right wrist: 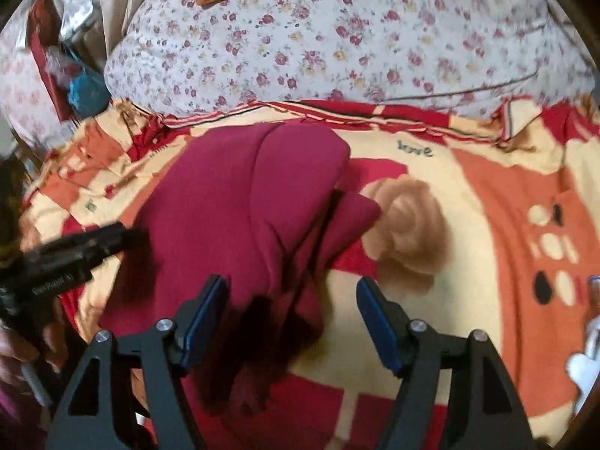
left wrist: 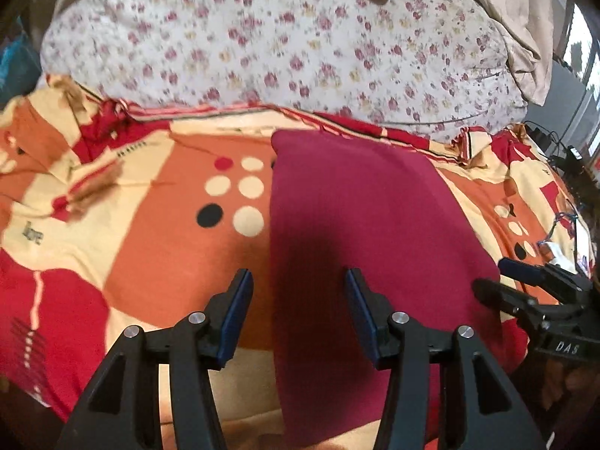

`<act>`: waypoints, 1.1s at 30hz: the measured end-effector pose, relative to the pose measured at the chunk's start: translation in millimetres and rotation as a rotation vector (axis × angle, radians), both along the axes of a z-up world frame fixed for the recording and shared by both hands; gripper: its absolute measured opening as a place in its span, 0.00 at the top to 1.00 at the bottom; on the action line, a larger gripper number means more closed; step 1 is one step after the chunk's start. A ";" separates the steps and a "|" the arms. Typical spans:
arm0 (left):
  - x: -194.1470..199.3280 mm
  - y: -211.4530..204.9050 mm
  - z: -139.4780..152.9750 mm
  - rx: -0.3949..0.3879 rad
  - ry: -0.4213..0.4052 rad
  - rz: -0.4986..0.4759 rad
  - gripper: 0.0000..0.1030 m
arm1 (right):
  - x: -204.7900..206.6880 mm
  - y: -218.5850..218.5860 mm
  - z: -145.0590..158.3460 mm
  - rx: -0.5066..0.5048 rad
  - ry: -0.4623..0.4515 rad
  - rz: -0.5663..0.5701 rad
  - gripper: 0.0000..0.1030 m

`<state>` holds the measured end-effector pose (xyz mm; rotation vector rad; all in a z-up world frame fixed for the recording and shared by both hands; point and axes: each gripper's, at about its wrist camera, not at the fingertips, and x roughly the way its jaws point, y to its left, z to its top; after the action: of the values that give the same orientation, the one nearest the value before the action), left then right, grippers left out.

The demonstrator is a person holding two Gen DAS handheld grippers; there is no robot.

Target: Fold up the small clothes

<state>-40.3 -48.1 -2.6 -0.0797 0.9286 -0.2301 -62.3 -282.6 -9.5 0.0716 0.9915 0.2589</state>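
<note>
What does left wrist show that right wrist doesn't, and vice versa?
Left wrist only: the garment's straight left edge and the dotted blanket patch beside it.
Right wrist only: a loose flap sticking out on the garment's right side, next to the brown rose print.
Both: maroon garment lying on the patterned blanket, floral pillow behind, left gripper and right gripper open, holding nothing.
</note>
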 end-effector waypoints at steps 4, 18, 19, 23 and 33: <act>-12.0 -2.7 14.6 0.062 -0.052 0.018 0.70 | -12.6 2.5 10.7 -0.031 -0.040 -0.017 0.27; -52.4 -8.3 51.5 0.130 -0.179 0.070 0.70 | -44.4 38.0 54.7 -0.041 -0.165 -0.035 0.24; -53.8 -7.5 52.9 0.126 -0.184 0.074 0.70 | -45.0 39.7 55.1 -0.046 -0.169 -0.037 0.23; -57.5 -5.7 57.2 0.143 -0.208 0.096 0.70 | -45.2 47.7 56.3 -0.069 -0.183 -0.041 0.21; -59.2 -4.5 59.7 0.147 -0.220 0.099 0.70 | -40.0 56.9 53.4 -0.070 -0.172 -0.044 0.19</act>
<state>-99.4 -52.6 57.1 0.0352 0.7178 -0.0762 -102.4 -225.7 43.9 0.0070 0.8265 0.1871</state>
